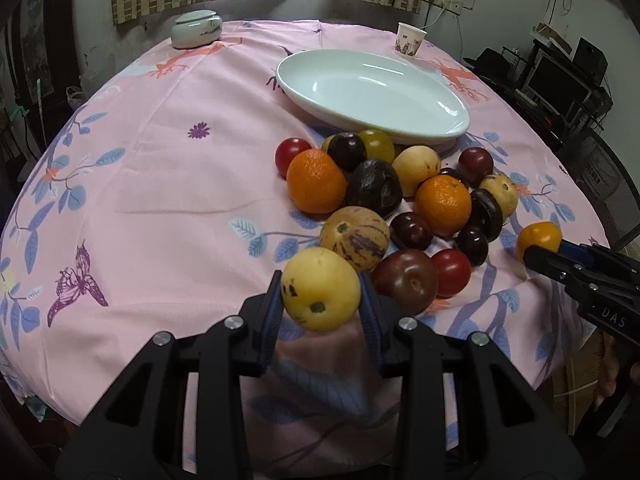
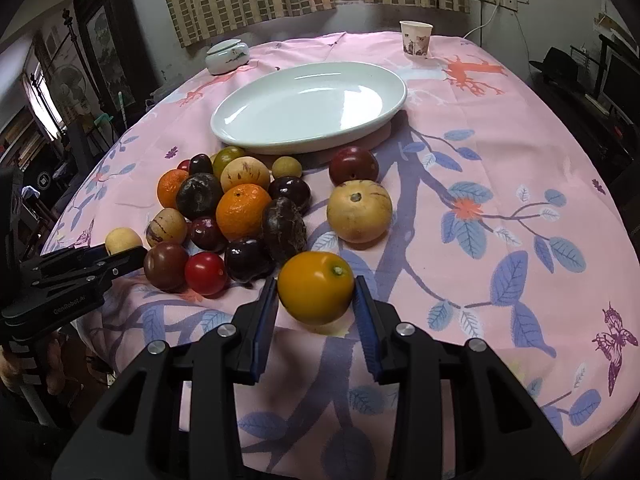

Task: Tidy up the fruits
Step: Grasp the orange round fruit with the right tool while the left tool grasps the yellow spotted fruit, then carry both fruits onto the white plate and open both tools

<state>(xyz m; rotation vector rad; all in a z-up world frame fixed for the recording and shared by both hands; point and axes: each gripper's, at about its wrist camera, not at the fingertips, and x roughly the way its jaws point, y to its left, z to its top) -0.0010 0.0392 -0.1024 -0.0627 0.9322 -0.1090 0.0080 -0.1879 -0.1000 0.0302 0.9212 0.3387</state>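
Observation:
A heap of fruit (image 1: pixel 384 196) lies on the pink cloth in front of a white oval dish (image 1: pixel 372 92): oranges, dark plums, red tomatoes and striped yellow melons. My left gripper (image 1: pixel 320 300) is shut on a pale yellow fruit (image 1: pixel 320 290) at the near edge of the heap. My right gripper (image 2: pixel 316 296) is shut on an orange-yellow tomato (image 2: pixel 316 286) at the heap's right side. In the right wrist view the dish (image 2: pixel 308 108) holds nothing, and a larger yellow melon (image 2: pixel 359 211) sits apart with a dark red plum (image 2: pixel 354 166) behind it.
A lidded white jar (image 1: pixel 196 29) stands at the far left of the round table and a paper cup (image 1: pixel 410 39) at the far right. The table edge curves close under both grippers. Dark furniture and monitors (image 1: pixel 560 84) fill the room's right side.

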